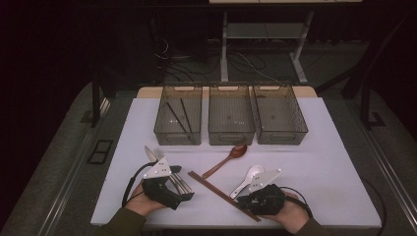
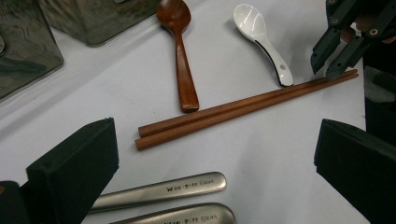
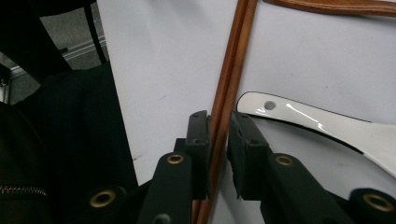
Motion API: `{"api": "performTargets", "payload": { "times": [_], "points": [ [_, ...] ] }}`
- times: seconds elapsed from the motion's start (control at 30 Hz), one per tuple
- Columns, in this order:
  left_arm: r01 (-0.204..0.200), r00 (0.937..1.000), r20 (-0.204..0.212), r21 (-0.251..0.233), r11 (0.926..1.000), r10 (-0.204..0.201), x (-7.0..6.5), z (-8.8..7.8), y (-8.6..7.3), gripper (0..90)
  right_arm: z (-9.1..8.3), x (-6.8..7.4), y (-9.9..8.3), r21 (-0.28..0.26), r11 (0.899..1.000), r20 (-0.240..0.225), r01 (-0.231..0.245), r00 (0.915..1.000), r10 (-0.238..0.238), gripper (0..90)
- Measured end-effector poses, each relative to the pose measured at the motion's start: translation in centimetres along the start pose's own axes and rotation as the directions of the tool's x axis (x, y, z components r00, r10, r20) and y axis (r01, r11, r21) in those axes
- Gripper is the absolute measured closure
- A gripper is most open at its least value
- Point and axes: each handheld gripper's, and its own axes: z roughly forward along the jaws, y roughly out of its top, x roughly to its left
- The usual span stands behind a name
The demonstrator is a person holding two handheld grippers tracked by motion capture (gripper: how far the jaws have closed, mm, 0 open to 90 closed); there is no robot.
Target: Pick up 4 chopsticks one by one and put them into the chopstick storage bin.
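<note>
At the lower right of the high view, the right tool [image 1: 244, 198] straddles a pair of brown chopsticks [image 1: 223, 195] lying flat on the white desk [image 1: 324, 162]. In the right gripper view its jaws stand narrowly apart with both sticks between them; whether the pads already press the wood cannot be told. The left tool [image 1: 186, 189], at lower left, stands wide open and holds nothing, poised over two metal handles [image 2: 161, 192] near the bottom of the left gripper view.

The chopsticks lie side by side and touching, their long axis a diagonal in the high view, from the frame's centre down toward the lower right. The right tool sits near that lower right end, just beside the handle of a white ceramic spoon [image 1: 248, 179]. A brown wooden spoon [image 1: 227, 159] lies apart, higher up and nearer centre.

To do the pickup well, the jaws should probably close squarely across both sticks so neither rolls free, staying clear of the white spoon's handle, and the lift should stay level, since a grip near one end leaves the far end heavy. Three bins [image 1: 231, 120] wait along the top of the desk.
</note>
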Motion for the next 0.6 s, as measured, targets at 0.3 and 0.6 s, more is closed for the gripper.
{"api": "performTargets", "payload": {
  "times": [0.3, 0.6],
  "points": [
    [-0.002, 1.0000, 0.001, 0.002, 1.0000, 0.002, 0.00, 0.00, 0.01, 0.0, 0.49, 0.32, 0.13, 0.012, 1.000, 0.003, 0.011, 0.9999, -0.011, 80.0],
    [-0.001, 1.0000, 0.003, 0.004, 1.0000, 0.001, 0.02, 0.00, 0.00, 0.0, 0.54, 0.48, 0.21, 0.013, 1.000, 0.009, 0.025, 0.9996, -0.025, 80.0]
  ]
}}
